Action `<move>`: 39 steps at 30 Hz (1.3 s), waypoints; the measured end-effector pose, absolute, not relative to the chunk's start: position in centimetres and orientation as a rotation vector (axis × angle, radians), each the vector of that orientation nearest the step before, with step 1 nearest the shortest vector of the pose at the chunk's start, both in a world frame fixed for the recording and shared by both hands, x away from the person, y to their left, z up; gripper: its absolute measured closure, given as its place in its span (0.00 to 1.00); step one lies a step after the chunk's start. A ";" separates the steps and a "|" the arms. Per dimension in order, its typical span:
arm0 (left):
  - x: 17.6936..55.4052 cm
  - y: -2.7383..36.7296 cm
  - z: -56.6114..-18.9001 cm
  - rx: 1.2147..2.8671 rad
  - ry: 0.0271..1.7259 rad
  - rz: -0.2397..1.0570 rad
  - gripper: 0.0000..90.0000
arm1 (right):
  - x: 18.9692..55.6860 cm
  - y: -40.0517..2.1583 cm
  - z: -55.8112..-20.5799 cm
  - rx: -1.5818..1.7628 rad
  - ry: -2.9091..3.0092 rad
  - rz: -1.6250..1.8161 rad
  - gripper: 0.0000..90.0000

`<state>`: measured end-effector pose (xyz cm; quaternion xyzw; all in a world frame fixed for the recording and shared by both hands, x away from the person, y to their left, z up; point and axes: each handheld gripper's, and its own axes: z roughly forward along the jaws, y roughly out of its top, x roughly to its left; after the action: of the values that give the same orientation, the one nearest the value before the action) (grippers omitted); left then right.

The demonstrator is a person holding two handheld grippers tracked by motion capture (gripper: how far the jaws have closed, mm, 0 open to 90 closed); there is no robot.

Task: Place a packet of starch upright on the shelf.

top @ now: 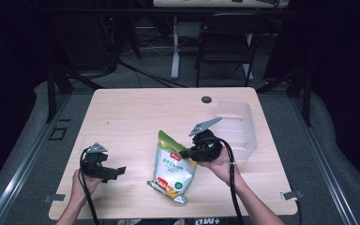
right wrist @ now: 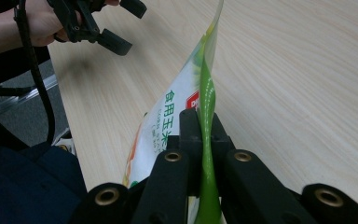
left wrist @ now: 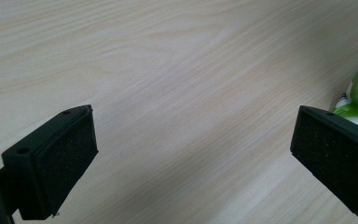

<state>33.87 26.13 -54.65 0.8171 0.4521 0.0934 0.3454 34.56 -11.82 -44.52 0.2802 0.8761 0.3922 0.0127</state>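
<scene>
- Near the front edge of the table [top: 136,112], about midway along it, lies the pouch [top: 172,166], its top end pointing toward the far edge and its bottom toward the person.
- Right gripper [top: 190,153] is clamped on the pouch's right side seam; in the right gripper view the jaws pinch the thin green edge [right wrist: 206,140] between them.
- Left gripper [top: 115,172] sits by the front-left corner, well apart from the pouch, jaws spread wide and holding nothing; its pads [left wrist: 65,161] frame bare wood.
- Handling, as I judge it: a soft, filled stand-up bag, probably of some weight, its powder or grain likely to shift and sag when lifted. The film looks glossy, so a grip on the flat face may slip.
- Best hold: the flat sealed seams at side or top, which are thin and stiffer than the body.
- Looks: white face, green border, red logo, green lettering, orange-yellow picture at the bottom.
- A clear bin [top: 236,129] stands near the right edge.
</scene>
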 end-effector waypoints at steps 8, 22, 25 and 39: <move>33.8 26.2 -54.6 2.107 1.181 0.253 0.00 | 34.5 -11.6 -43.3 0.834 2.726 1.194 1.00; 33.8 26.2 -54.5 2.105 1.180 0.263 0.00 | 34.5 -11.6 -41.8 0.793 2.713 1.186 1.00; 33.8 26.2 -54.6 2.103 1.180 0.268 0.00 | 34.7 -11.5 -41.5 0.786 2.713 1.161 1.00; 33.8 26.3 -54.6 2.100 1.184 0.268 0.00 | 35.5 -11.7 -40.1 0.779 2.683 1.142 1.00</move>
<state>33.83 26.29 -54.55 0.8108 0.4574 0.1033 0.3504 35.48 -11.73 -40.12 0.2576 0.8873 0.3776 0.0615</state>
